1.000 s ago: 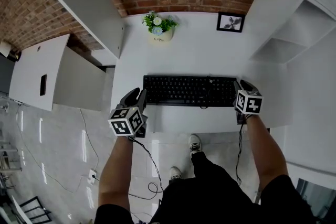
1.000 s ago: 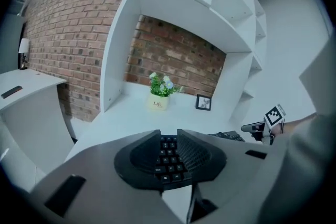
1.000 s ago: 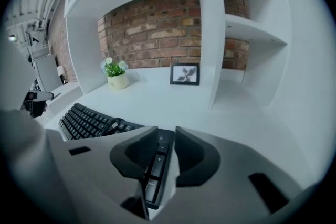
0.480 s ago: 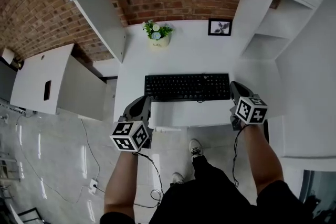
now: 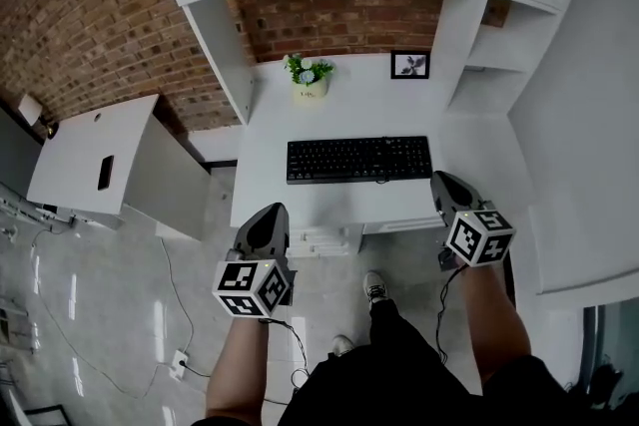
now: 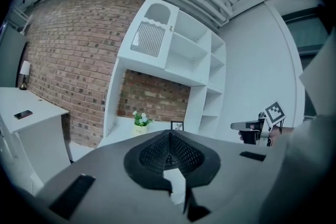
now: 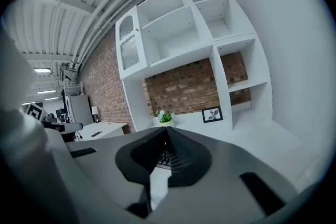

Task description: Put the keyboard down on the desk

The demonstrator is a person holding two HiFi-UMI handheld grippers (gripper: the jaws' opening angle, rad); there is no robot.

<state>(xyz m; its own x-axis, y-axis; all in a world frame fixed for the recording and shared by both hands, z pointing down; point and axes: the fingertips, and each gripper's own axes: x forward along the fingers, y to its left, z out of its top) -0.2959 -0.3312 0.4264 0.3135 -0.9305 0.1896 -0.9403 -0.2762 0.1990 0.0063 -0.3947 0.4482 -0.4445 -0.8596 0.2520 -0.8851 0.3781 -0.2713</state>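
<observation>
- White desk (image 5: 300,200) set in a white shelving alcove, with a brick wall (image 5: 344,15) behind.
- Pot (image 5: 311,89) at the desk's back holds a small flowering plant; its lettering is too small to read.
- Keyboard (image 5: 359,159) lies flat mid-desk, with a framed picture (image 5: 409,65) behind it.
- Left gripper (image 5: 268,219) and right gripper (image 5: 446,187) hover off the front edge, jaws together and empty, clear of the keyboard.

right gripper (image 7: 167,129) closed and empty, keyboard (image 7: 163,159) on white desk (image 7: 202,126) beyond
</observation>
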